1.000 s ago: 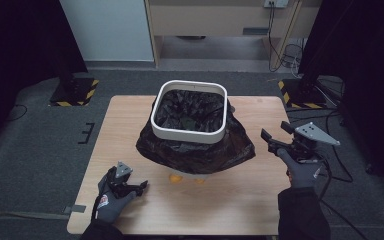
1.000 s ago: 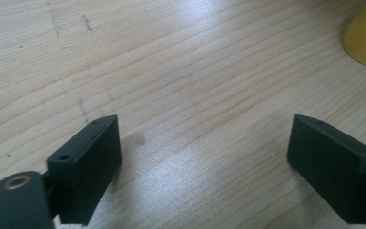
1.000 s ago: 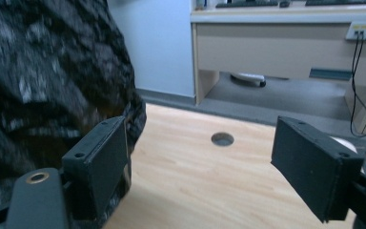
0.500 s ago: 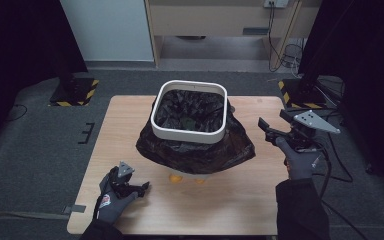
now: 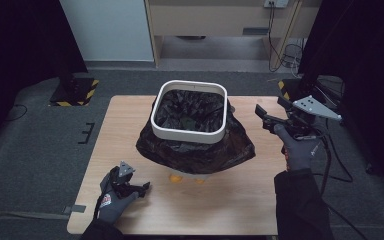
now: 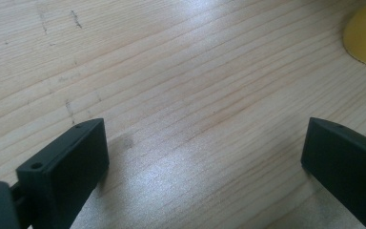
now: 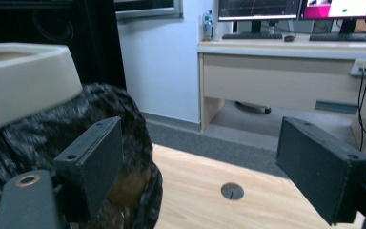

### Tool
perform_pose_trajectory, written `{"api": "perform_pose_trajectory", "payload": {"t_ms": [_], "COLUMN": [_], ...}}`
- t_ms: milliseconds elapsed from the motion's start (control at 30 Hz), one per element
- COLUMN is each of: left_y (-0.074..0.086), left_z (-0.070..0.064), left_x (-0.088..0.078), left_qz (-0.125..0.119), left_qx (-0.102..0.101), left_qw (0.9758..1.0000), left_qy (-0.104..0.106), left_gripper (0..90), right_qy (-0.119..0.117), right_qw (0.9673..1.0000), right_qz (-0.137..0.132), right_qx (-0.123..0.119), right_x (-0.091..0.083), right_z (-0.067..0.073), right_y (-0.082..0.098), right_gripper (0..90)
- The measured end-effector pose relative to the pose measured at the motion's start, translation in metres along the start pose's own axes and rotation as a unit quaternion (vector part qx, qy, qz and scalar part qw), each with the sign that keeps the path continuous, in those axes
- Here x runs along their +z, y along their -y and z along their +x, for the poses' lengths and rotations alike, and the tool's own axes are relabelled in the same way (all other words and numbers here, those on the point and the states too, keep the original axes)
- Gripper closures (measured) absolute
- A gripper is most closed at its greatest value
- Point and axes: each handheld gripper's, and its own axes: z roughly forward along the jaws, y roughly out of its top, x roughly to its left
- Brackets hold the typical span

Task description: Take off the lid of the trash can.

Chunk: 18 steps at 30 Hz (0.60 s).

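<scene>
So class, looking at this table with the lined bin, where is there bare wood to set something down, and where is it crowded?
Bare wood lies left of the black bag, up to the table edge, and along the near edge right of the left hand-held gripper. It is crowded around the white bin, with orange bits under the bag's front.

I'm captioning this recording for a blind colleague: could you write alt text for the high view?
A white bin lined with a black bag stands mid-table, the bag spilling over its sides. The left gripper rests low near the table's front edge with jaws open and nothing between them; the right gripper is held beside the bin, jaws open.
</scene>
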Motion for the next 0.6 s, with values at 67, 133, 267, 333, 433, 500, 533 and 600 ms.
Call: {"api": "perform_pose_trajectory", "payload": {"t_ms": [67,133,267,333,433,500,533,600], "left_y": [0.000,0.000,0.000,0.000,-0.001,-0.001,-0.001,-0.001], "left_z": [0.000,0.000,0.000,0.000,0.000,0.000,0.000,0.000], "left_x": [0.000,0.000,0.001,0.001,0.001,0.001,0.001,0.002], "left_qz": [0.000,0.000,0.001,0.001,0.001,0.002,0.002,0.001], "left_qx": [0.000,0.000,0.000,0.000,0.000,0.000,0.001,0.000], "left_qw": [1.0000,1.0000,1.0000,1.0000,1.0000,1.0000,1.0000,1.0000], "left_qy": [0.000,0.000,0.001,0.000,0.000,0.001,0.001,0.001], "left_gripper": [0.6,0.6,0.0,0.0,0.0,0.0,0.0,0.0], "right_qy": [-0.002,-0.004,-0.013,-0.014,-0.017,-0.019,-0.022,-0.023], "right_qw": [1.0000,1.0000,0.9999,0.9999,0.9998,0.9997,0.9996,0.9996], "right_qz": [0.000,-0.001,-0.006,-0.005,-0.006,-0.007,-0.008,-0.008], "right_qx": [0.001,-0.003,-0.005,-0.005,-0.010,-0.011,-0.014,-0.015], "right_x": [0.002,0.004,0.009,0.010,0.014,0.017,0.019,0.020], "right_z": [0.003,0.005,0.011,0.012,0.016,0.018,0.020,0.021], "right_y": [-0.004,-0.009,-0.019,-0.021,-0.026,-0.030,-0.033,-0.035], "right_gripper": [16.3,16.3,16.3,16.3,16.3,16.3,16.3,16.3]}}
